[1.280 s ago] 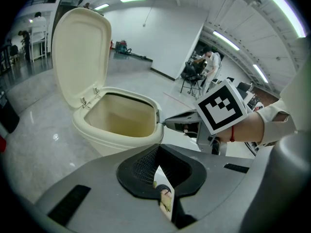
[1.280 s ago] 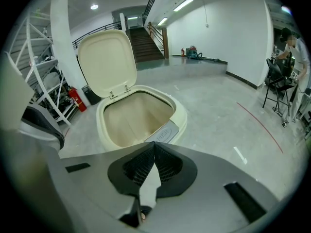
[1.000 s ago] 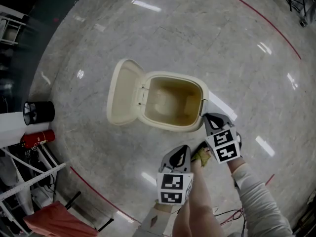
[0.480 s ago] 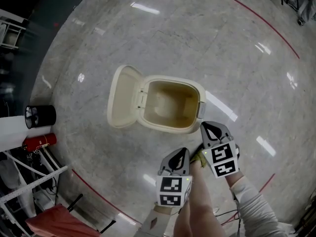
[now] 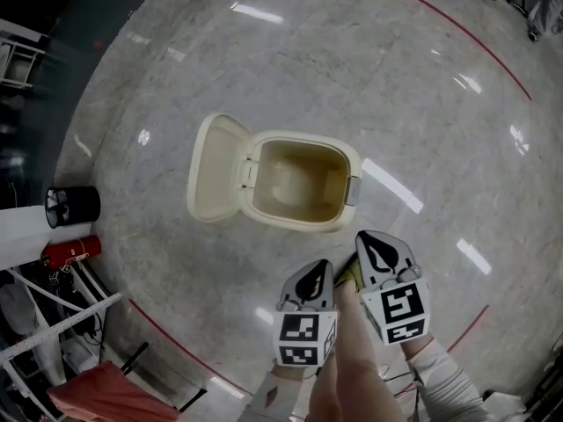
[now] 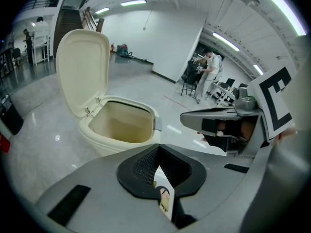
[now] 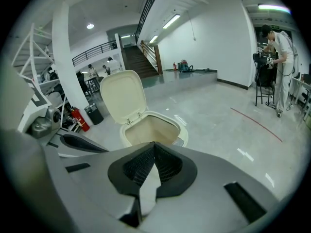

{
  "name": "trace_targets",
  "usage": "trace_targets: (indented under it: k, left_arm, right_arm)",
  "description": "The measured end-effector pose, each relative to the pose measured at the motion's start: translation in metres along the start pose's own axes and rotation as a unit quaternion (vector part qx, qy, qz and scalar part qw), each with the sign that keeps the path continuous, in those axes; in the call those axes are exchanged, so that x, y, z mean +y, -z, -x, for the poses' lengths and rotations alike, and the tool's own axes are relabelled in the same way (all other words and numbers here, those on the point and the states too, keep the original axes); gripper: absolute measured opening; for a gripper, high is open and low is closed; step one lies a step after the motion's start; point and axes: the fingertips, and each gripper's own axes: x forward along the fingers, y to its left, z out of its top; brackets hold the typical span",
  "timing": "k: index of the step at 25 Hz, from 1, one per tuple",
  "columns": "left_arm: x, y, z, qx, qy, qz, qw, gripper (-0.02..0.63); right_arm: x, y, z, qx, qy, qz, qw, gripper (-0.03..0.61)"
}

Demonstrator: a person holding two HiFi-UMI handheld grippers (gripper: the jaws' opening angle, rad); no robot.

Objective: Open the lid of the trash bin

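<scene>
Grey hand-held grippers [image 5: 317, 269] [image 5: 368, 240], white sleeve [image 5: 444, 381]

We see a cream plastic trash bin [image 5: 301, 222] just above the centre of the head view, its tan inside showing. Its rounded hinged lid [image 5: 215, 170] stands fully open, upright on the bin's left side.

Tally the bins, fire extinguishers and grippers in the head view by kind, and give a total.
Bins: 2, a cream plastic trash bin with its lid up, and a black round bin.
Fire extinguishers: 1, a red fire extinguisher beside the black round bin.
Grippers: 2, the left gripper and the right gripper, both shut and empty.
Total: 5
</scene>
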Motion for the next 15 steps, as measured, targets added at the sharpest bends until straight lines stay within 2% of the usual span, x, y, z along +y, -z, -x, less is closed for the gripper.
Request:
trace_targets:
  k: [9, 15]
  left_arm:
    - [-0.004, -0.003, 0.008, -0.009, -0.011, 0.013, 0.9998, 0.005]
    - [-0.011, -0.003, 0.013, -0.010, -0.004, 0.011, 0.9999, 0.005]
  right_arm:
    - [0.001, 0.001, 0.027, -0.009, 0.010, -0.009, 1.000, -0.002]
    - [0.001, 0.003, 0.038, -0.009, 0.017, -0.013, 1.000, -0.002]
